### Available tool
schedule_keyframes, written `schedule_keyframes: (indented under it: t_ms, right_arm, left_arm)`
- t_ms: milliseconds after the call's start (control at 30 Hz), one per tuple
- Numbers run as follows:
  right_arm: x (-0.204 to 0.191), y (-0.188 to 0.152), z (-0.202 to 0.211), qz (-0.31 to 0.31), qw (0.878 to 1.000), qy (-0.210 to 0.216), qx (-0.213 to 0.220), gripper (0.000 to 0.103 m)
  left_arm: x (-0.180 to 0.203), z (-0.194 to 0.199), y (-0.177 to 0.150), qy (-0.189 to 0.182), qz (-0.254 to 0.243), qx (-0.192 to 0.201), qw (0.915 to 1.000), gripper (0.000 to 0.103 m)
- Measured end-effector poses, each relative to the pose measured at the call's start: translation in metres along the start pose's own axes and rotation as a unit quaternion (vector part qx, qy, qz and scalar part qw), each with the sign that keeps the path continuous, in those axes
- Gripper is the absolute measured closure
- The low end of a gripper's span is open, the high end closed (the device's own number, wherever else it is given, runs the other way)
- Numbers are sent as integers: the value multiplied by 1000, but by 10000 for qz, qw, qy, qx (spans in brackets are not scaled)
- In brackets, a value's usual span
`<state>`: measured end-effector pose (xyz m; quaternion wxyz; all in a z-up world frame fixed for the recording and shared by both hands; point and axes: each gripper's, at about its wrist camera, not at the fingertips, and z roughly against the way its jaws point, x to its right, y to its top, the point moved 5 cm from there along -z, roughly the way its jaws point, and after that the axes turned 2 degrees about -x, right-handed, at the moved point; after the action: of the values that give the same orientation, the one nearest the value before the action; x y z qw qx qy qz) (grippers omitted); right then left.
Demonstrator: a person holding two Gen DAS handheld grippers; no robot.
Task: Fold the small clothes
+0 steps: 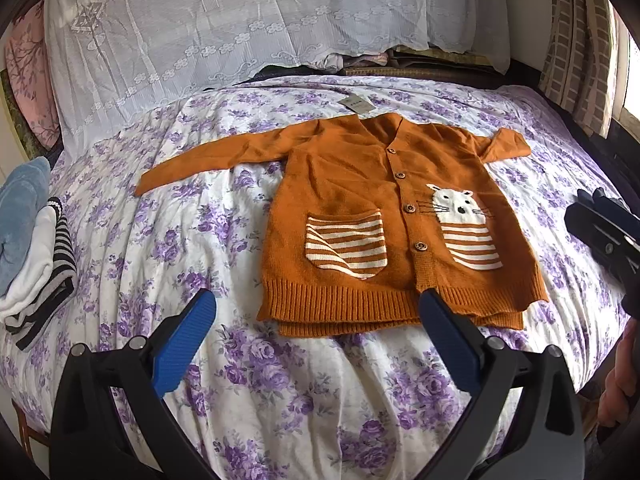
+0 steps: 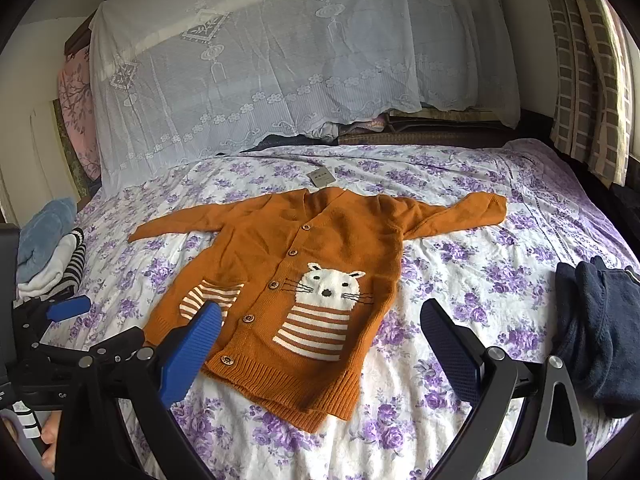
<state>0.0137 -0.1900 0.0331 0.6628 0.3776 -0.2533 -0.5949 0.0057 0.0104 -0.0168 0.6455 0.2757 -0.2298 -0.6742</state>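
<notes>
Cardigan [image 1: 352, 216], small and orange-brown, lies spread flat and face up on the bed [image 1: 168, 240], its front buttoned with 4 wooden buttons [image 1: 409, 208] running down the middle. Both sleeves stretch out sideways, the one on the left of the view longer and straighter, the other bent back near its cuff. A white cat face [image 2: 330, 286] is knitted above one striped pocket, and a second striped pocket [image 1: 346, 246] sits on the other front panel. A paper tag [image 1: 356, 105] lies on the sheet just beyond the collar. The left gripper [image 1: 318, 302] hovers over the ribbed hem with its blue-padded fingers [image 1: 184, 344] spread wide, holding nothing; one finger overlaps the hem edge in the view, though contact cannot be judged. The right gripper [image 2: 320, 316] is likewise splayed apart and empty, above the cardigan's lower right part. The bed is covered by a white sheet printed with purple flowers. A stack of folded clothes [image 1: 32, 240], blue, white and black-striped, sits at the left edge of the bed, well apart from the cardigan. A dark navy garment [image 2: 596, 328] lies bunched at the right side. White lace fabric [image 1: 240, 20] hangs behind the bed, with a checked curtain [image 2: 588, 80] to its right.
</notes>
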Motion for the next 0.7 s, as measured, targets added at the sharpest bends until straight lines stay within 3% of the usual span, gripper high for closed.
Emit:
schedule_keyframes:
  t_ms: [700]
  right_arm:
    - [3, -1, -3, -10, 10000, -15, -53, 3]
  left_arm:
    - [0, 0, -1, 10, -1, -22, 10000, 4]
